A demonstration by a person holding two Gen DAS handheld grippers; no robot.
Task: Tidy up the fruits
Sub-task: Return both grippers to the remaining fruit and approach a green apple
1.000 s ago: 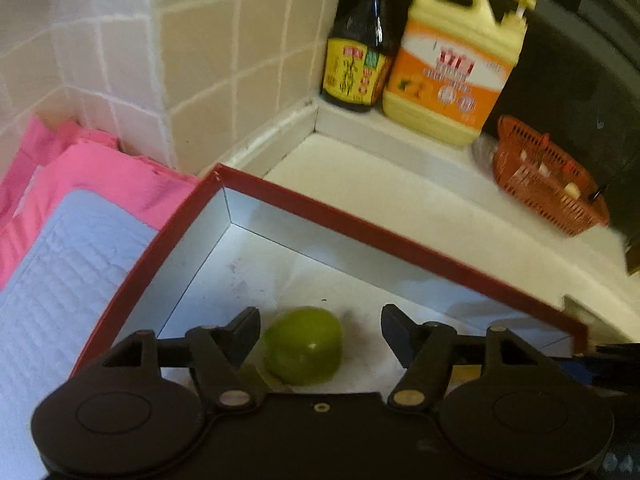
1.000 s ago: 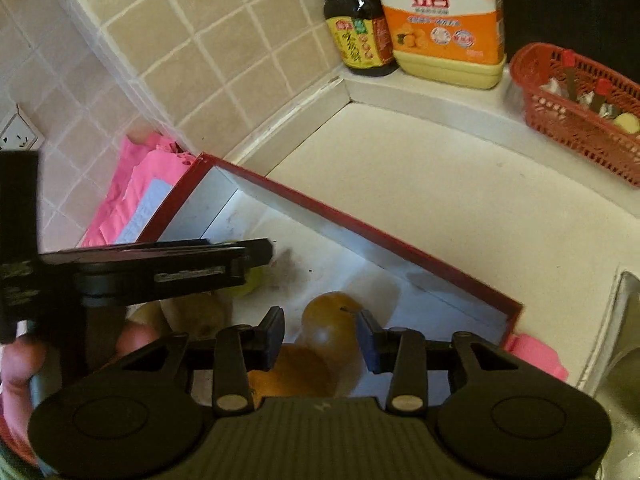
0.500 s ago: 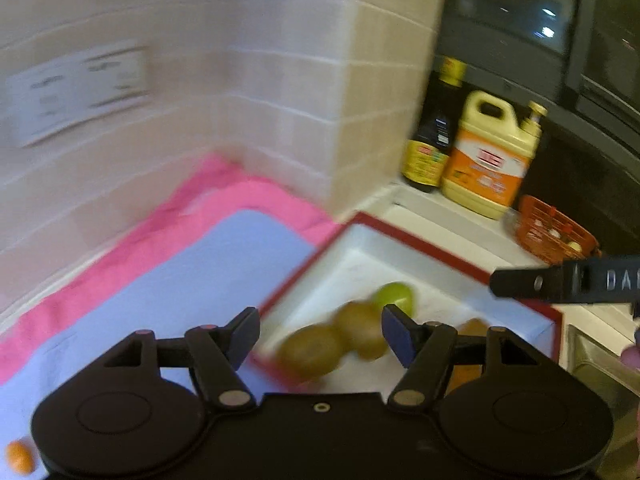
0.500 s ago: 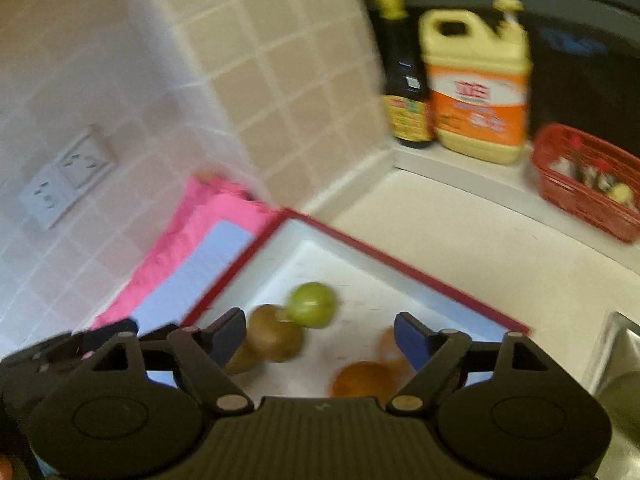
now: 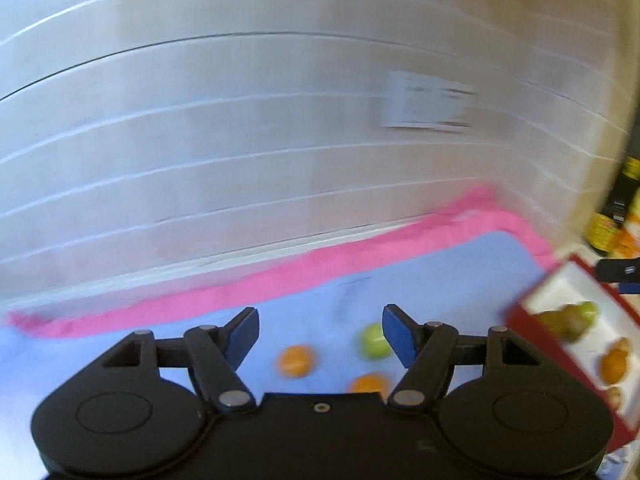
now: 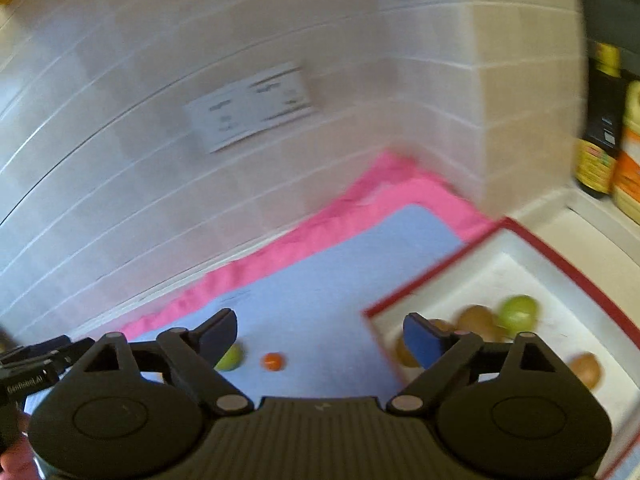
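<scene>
Left wrist view has swung off the box [image 5: 576, 312] and onto the blue mat [image 5: 360, 280], which a second ago was only at the edge of its frame. The left tool [image 5: 318, 334] stands with its jaws apart and nothing between the pads; a second ago it hung over a green fruit inside the box. Now three loose fruits lie on the mat beyond it: an orange [image 5: 295, 361], a second orange [image 5: 367, 384] partly hidden by the tool body, and a green fruit [image 5: 374, 341] just beside the right-hand pad. The frame is heavily smeared, so whether that pad touches the fruit cannot be told; it probably only overlaps it in the view.

Right wrist view has turned the same way. The right tool [image 6: 318, 338] was nearly closed around an orange fruit in the box a second ago; its jaws are opening now and hold nothing. That fruit has been let go in the box, which holds brown fruits [image 6: 476, 322], a green one [image 6: 518, 314] and another brown one [image 6: 586, 368].

Both tools look to be done with one delivery and heading for the next pick. The fruits on the mat remain to be moved, so the task is partway along.
</scene>
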